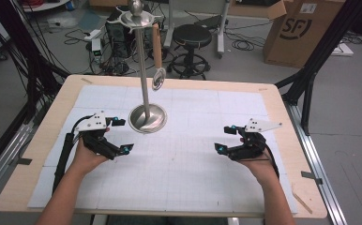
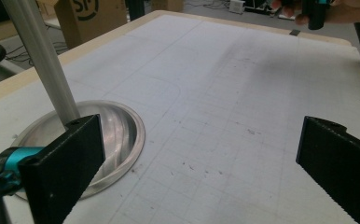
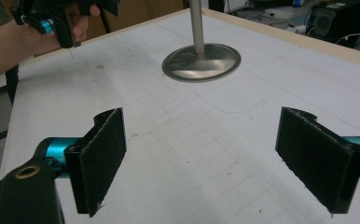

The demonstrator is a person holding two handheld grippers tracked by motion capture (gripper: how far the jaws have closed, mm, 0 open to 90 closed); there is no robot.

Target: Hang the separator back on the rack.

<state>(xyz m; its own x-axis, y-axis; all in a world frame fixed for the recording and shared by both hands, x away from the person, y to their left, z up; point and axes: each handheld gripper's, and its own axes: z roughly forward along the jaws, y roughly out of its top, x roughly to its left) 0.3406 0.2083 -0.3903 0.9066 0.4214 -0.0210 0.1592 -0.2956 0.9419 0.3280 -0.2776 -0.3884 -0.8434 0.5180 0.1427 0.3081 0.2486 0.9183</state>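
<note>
Here, both claws, left gripper [image 1: 119,136] and right gripper [image 1: 225,138], gape wide and empty; approach stage, probably reaching forward for the hanging spoon [image 1: 158,78] on the metal stand [image 1: 147,118].

Your nearest object is the polished metal stand [image 1: 147,117], resting upright on the white gridded mat of the table, toward its far-middle area and nearer your left side. Its round, dished base [image 2: 115,135] lies flat on the mat; from the centre of the base a slim straight metal pole [image 1: 142,70] rises vertically. At the top of the pole you see a small ringed hanger plate capped by a ball knob [image 1: 136,5]. From that plate hangs a wooden-handled metal ladle [image 1: 158,58], handle up, its shiny bowl dangling just beside the pole, clear of the base.
</note>
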